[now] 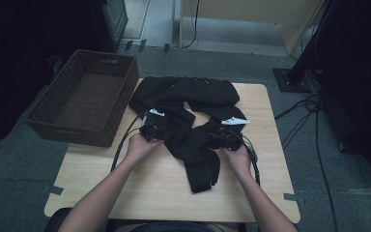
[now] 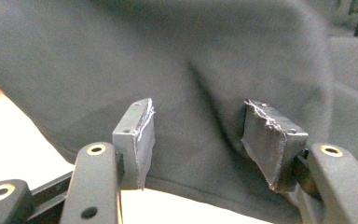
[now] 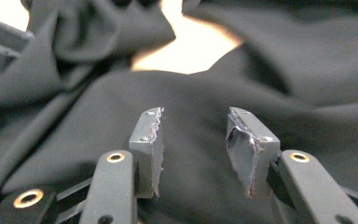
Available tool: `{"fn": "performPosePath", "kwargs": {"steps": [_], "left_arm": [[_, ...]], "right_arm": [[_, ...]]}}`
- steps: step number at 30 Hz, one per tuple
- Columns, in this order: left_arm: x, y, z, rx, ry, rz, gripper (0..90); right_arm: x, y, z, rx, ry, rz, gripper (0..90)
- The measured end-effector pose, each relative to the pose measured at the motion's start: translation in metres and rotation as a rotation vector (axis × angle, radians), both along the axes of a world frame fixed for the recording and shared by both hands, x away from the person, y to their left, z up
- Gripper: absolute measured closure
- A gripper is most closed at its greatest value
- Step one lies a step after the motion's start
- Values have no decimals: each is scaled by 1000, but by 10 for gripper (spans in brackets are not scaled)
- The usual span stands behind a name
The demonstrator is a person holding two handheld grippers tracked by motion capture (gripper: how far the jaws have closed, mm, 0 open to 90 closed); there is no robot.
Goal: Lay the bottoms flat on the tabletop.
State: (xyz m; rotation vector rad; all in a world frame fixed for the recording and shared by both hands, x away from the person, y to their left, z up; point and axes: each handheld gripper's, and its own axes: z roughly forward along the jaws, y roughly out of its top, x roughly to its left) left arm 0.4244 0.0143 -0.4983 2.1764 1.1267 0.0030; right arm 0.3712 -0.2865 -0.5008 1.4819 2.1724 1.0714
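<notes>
A black garment (image 1: pixel 193 116) lies crumpled across the far half of a light wooden table (image 1: pixel 145 186). My left gripper (image 1: pixel 150 126) rests at the garment's left side, open; in the left gripper view its jaws stand wide apart over a fold of the black cloth (image 2: pixel 205 79), gripper midpoint (image 2: pixel 198 140). My right gripper (image 1: pixel 227 133) sits on the garment's right part, also open. In the right gripper view the cloth (image 3: pixel 284 70) spreads under and beyond the gripper (image 3: pixel 196 144), with nothing pinched between the pads.
A dark brown wicker basket (image 1: pixel 60 123) stands off the table's left far corner. Cables (image 1: pixel 314 125) run over the grey floor to the right. The near half of the table is bare wood, where the person's forearms (image 1: pixel 101 193) come in.
</notes>
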Motion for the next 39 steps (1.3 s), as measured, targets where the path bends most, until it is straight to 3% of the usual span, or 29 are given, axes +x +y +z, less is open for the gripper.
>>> {"fn": "performPosePath", "kwargs": {"steps": [4,9,10,12,16,18,22,26,28,32,35,39], "left_arm": [[-2,3,-3,-33,-19,17,452],[-4,9,-3,-43,-5,25,481],[-6,10,-3,-33,-11,20,486],[-9,12,-1,7,-27,7,490],[-14,21,3,54,-12,-7,494],[-17,30,3,59,-2,-2,494],[-23,50,3,41,1,41,502],[-24,63,4,63,-8,76,508],[-23,67,3,44,5,93,504],[-24,60,5,30,-9,75,463],[-24,54,8,11,-15,65,440],[-22,48,7,15,-17,64,426]], "right_arm": [[3,3,-8,-11,9,-7,554],[2,-1,-14,-45,-18,-19,575],[0,-3,-15,-85,-44,-24,604],[-1,-5,-16,-106,-56,-32,607],[-4,-26,-13,-122,-27,-71,624],[-5,-30,-13,-124,-24,-77,624],[-13,-58,-13,-122,-19,-126,622],[-18,-80,-12,-129,-10,-179,609],[-19,-88,-13,-123,-9,-213,616],[-17,-87,-9,-100,14,-209,602],[-18,-81,-3,-76,-16,-198,597],[-16,-75,0,-34,-11,-178,579]]}}
